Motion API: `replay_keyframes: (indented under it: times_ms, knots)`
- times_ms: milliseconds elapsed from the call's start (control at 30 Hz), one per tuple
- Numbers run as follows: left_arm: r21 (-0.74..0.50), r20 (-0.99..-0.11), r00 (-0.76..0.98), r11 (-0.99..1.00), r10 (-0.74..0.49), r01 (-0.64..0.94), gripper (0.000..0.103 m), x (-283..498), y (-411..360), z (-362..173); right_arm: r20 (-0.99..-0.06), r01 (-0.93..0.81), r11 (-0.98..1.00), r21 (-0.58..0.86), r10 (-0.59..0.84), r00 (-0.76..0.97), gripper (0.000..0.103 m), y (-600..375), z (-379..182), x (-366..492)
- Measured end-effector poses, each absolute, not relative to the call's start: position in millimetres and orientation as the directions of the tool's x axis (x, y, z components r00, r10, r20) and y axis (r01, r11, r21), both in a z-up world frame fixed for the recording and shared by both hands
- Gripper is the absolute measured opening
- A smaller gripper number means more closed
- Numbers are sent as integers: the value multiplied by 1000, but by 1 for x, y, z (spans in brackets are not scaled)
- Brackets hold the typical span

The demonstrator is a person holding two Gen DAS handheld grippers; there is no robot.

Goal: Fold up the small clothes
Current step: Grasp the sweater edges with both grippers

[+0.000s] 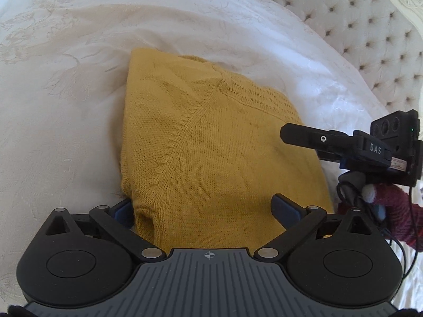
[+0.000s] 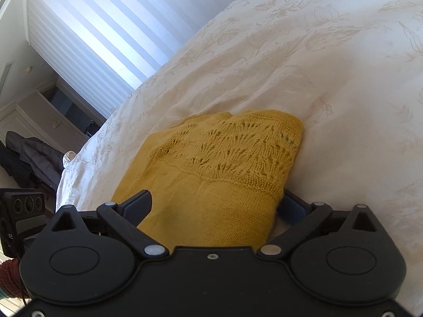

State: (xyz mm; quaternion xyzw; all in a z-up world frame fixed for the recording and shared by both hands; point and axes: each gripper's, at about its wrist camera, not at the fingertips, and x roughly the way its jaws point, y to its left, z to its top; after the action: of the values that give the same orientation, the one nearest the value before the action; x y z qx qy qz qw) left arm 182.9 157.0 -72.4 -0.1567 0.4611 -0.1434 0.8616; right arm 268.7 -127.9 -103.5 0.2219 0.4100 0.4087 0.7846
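A folded mustard-yellow knitted sweater (image 1: 211,142), lacy at its yoke, lies on the white embroidered bedspread (image 1: 66,105). The left tool (image 1: 206,208) hangs over its near edge, released, jaws spread wide. The right tool (image 2: 216,206) straddles the other edge, likewise released.

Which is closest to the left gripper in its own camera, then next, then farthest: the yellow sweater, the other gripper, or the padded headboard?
1. Yellow sweater, between the left gripper's fingers.
2. Right gripper, off right.
3. Padded headboard, far upper right.
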Motion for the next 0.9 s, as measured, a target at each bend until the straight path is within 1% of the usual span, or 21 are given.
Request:
replay_keyframes:
  times_ms: [133,267,333,367,467,533,567,633,667,700,733,767,800,900]
  knots:
    - [-392,-756,534,915,-378,94,102,189,151,-71,-451,-475,562,677,827,336,103,-123,-104,270]
    - [-363,-768,520,923,-374,126,100,183,147,-70,-448,-472,561,680,828,338,103,-120,-104,272]
    - [-377,-767,511,917,-389,132,96,177,149,-68,-448,-472,557,684,831,331,103,-122,-104,271]
    - [-383,-767,508,915,-392,127,92,174,151,-67,-447,-472,553,687,833,326,103,-124,-104,271]
    - [-426,-763,487,897,-426,117,90,167,153,-67,-447,-472,545,693,838,313,101,-129,-104,268]
    - [-439,-760,484,892,-434,109,86,164,154,-67,-450,-471,543,695,840,304,100,-129,-103,266]
    - [-433,-763,488,896,-424,102,80,163,154,-67,-451,-467,543,698,840,303,99,-130,-103,265]
    - [-419,-772,492,904,-403,84,64,164,156,-66,-454,-453,545,705,838,302,92,-131,-103,263]
    - [-418,-775,493,906,-395,68,48,165,159,-66,-456,-445,544,711,839,297,89,-132,-103,263]
    - [-439,-769,493,897,-407,56,35,166,162,-66,-461,-438,546,715,838,292,83,-133,-103,262]
    - [-468,-758,492,883,-428,46,24,166,167,-67,-470,-431,553,713,833,292,70,-133,-103,261]
    - [-492,-748,495,870,-442,33,22,166,170,-67,-481,-425,562,709,827,291,62,-134,-103,260]
    - [-511,-741,499,859,-449,15,20,165,172,-67,-496,-417,573,705,819,288,48,-134,-103,260]
    - [-509,-744,501,861,-442,4,18,161,169,-62,-506,-373,597,710,802,318,40,-141,-98,254]
